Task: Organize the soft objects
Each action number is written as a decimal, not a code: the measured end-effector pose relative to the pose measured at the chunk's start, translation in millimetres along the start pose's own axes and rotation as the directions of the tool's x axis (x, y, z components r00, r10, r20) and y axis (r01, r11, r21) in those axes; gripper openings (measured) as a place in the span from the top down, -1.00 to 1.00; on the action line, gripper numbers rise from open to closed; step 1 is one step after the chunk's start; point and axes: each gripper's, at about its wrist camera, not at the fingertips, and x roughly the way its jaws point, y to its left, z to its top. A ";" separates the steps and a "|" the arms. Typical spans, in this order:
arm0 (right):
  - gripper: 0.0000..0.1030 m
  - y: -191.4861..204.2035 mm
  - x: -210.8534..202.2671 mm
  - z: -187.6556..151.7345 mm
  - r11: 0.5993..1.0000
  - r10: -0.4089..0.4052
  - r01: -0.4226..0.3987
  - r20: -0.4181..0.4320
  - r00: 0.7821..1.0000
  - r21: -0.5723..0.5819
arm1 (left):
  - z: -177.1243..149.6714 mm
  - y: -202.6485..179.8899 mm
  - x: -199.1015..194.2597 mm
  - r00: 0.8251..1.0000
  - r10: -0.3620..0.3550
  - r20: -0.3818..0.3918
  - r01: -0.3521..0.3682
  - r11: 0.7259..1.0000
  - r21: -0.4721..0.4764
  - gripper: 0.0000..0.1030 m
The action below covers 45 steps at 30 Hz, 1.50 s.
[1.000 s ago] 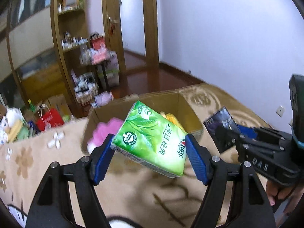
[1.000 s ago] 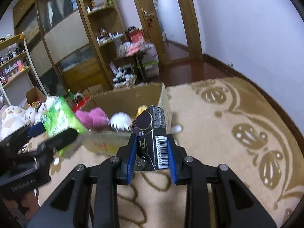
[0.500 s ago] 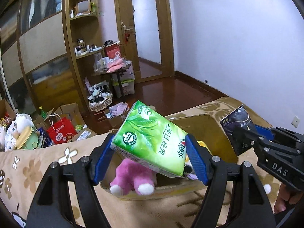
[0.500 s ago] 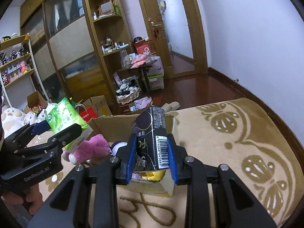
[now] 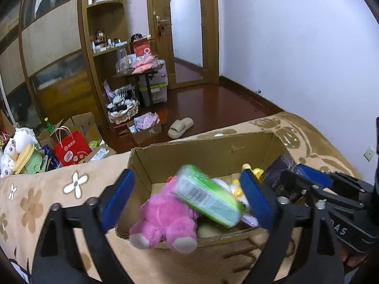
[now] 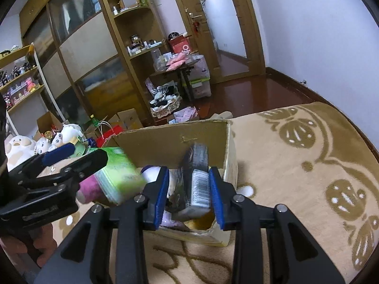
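A brown cardboard box (image 5: 203, 146) stands on the beige patterned blanket (image 5: 35, 203). My left gripper (image 5: 187, 197) is open above the box. The green tissue pack (image 5: 208, 198) is blurred, loose between the pads, falling onto the pink plush toy (image 5: 165, 220). My right gripper (image 6: 189, 191) is open over the box's right end (image 6: 227, 146). The dark tissue pack (image 6: 195, 179) is blurred between its pads, dropping into the box. The green pack (image 6: 118, 177) and my left gripper (image 6: 59, 165) also show in the right wrist view.
More soft toys and a yellow item (image 5: 255, 171) lie in the box. Beyond the bed edge are a wooden floor, a slipper (image 5: 180, 126), a red bag (image 5: 69, 150), small boxes, plush toys (image 6: 21, 146) and wooden shelving (image 5: 106, 47).
Both grippers moved over the box and opened. The green pack and the dark pack have left the pads and are falling into the box.
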 end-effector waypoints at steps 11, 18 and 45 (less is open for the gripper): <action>-0.38 5.1 -28.7 -3.2 1.000 -0.019 0.018 0.055 0.998 0.009 | -8.2 -2.7 -33.5 0.996 0.074 0.054 -0.076 0.997 0.022 -0.93; -0.86 14.2 -65.8 1.0 0.997 -0.068 0.072 0.109 0.992 -0.028 | -17.5 10.1 -73.7 0.993 0.097 0.060 -0.098 0.995 0.010 -0.99; -1.00 43.4 -172.2 -23.6 0.980 -0.151 0.174 0.213 0.965 -0.091 | -65.1 22.8 -191.3 0.977 0.179 0.114 -0.179 0.984 -0.013 -0.99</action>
